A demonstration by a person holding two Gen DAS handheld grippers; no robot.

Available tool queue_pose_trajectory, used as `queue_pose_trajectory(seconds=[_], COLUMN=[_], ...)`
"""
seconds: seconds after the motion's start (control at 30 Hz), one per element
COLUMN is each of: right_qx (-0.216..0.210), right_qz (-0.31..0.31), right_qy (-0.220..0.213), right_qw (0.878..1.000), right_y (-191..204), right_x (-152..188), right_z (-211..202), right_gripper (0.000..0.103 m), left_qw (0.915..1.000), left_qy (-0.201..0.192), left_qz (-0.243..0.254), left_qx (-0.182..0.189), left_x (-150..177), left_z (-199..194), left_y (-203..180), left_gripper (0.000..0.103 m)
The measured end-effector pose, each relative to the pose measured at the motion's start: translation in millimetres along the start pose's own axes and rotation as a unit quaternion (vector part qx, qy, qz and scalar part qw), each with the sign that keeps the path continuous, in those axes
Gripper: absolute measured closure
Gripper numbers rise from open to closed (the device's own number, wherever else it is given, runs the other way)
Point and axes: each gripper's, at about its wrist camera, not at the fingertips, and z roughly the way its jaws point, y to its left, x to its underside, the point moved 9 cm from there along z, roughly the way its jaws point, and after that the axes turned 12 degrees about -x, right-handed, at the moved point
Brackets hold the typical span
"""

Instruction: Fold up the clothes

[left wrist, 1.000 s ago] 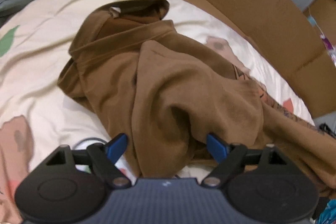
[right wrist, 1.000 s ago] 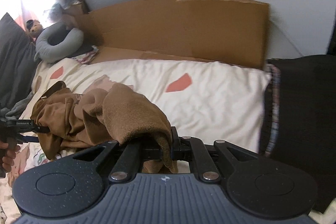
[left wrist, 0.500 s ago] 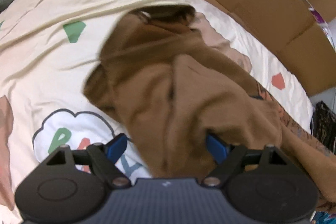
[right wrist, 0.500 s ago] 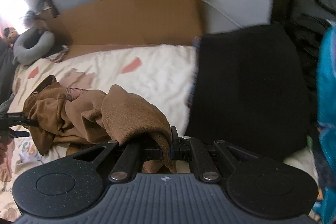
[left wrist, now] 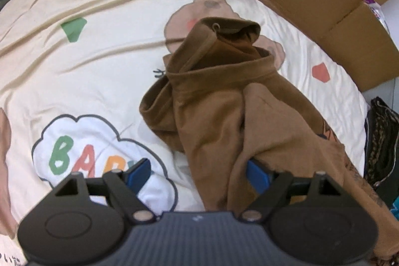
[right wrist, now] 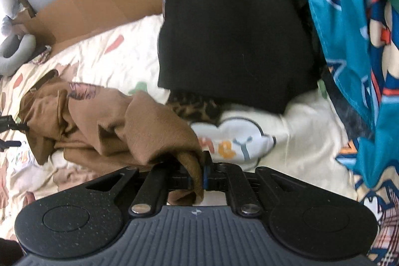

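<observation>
The brown hoodie [left wrist: 224, 101] is lying bunched on the bed [left wrist: 99, 66], stretching lengthwise between the claws. The right claw [right wrist: 199, 175] is pinching its near edge; the left claw [left wrist: 199, 172] is gaping wide, fabric draping between its fingers, hood end beyond.
</observation>
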Motion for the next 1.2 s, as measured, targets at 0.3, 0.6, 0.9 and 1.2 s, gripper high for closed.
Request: queue_pose_trajectory(seconds=[0.3, 0.6, 0.9, 1.2], right_qx=[0.025, 0.012, -0.007, -0.027], right_qz=[-0.025, -0.012, -0.02, -0.04], right_qy=[0.01, -0.008, -0.022, -0.033], right_qw=[0.999, 1.0, 1.0, 0.998], right_y=[-0.7, 11.6, 32.3, 52.1], right_x=[10.1, -6.8, -16.7, -28.5], right_z=[-8.5, 3.1, 5.1, 2.9], right_gripper=[0.06, 0.06, 0.06, 0.06], left_qw=[0.9985, 0.998, 0.9965, 0.9969], left_qy=[0.011, 0.016, 0.023, -0.036], left_qz=[-0.038, -0.013, 0.019, 0.021], left_qx=[0.038, 0.06, 0.078, 0.068], left_x=[9.0, 25.9, 41.5, 8.6], left_z=[-0.9, 10.3, 17.3, -24.2], left_y=[9.0, -12.1, -25.9, -2.8], left_gripper=[0.018, 0.028, 0.093, 0.099])
